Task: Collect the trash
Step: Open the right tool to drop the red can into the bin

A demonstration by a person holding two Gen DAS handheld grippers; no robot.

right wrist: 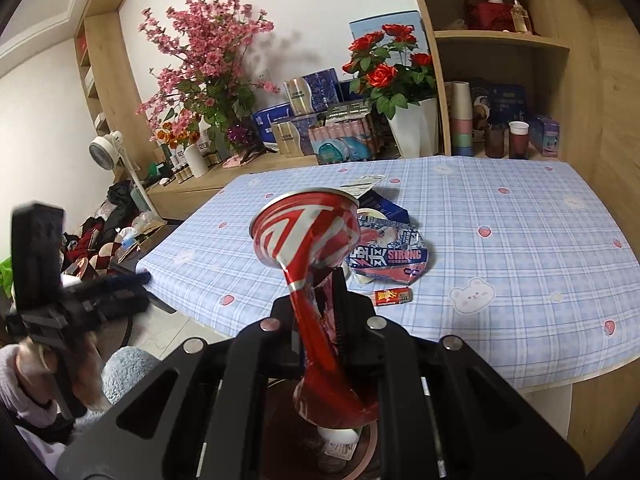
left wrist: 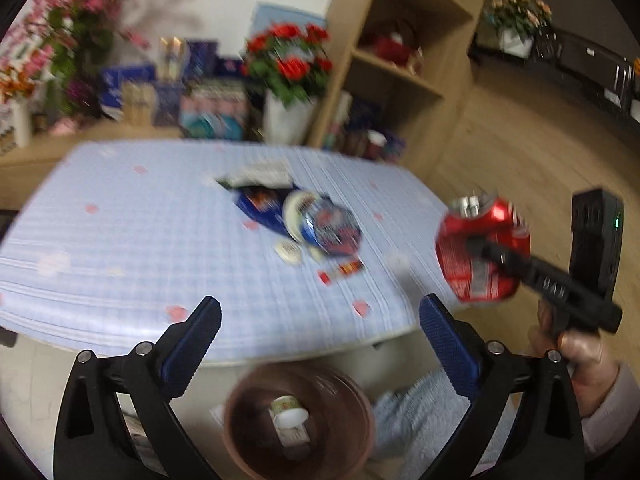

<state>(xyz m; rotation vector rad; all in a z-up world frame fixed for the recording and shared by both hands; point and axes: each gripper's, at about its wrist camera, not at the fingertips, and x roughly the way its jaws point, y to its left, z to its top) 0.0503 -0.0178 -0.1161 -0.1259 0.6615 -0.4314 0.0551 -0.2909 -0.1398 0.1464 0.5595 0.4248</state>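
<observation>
My right gripper point(right wrist: 316, 300) is shut on a crushed red can point(right wrist: 308, 236), pinched flat at its middle; in the left wrist view the red can point(left wrist: 480, 252) hangs off the table's right edge. My left gripper point(left wrist: 320, 320) is open and empty, above a brown bin point(left wrist: 298, 420) on the floor that holds a small white bottle point(left wrist: 290, 416). The bin's rim point(right wrist: 370, 440) shows below the can. On the blue checked tablecloth point(left wrist: 120, 240) lie a blue snack lid point(right wrist: 386, 254), a blue wrapper point(left wrist: 256, 208), a white tape roll point(left wrist: 294, 208) and a small red packet point(right wrist: 392, 297).
Behind the table point(right wrist: 520, 220) a low wooden counter carries flower vases point(right wrist: 416, 128), boxes and bottles. A shelf unit point(right wrist: 500, 80) with cups stands at the right. Clothes and a fan point(right wrist: 106, 148) are on the floor at left.
</observation>
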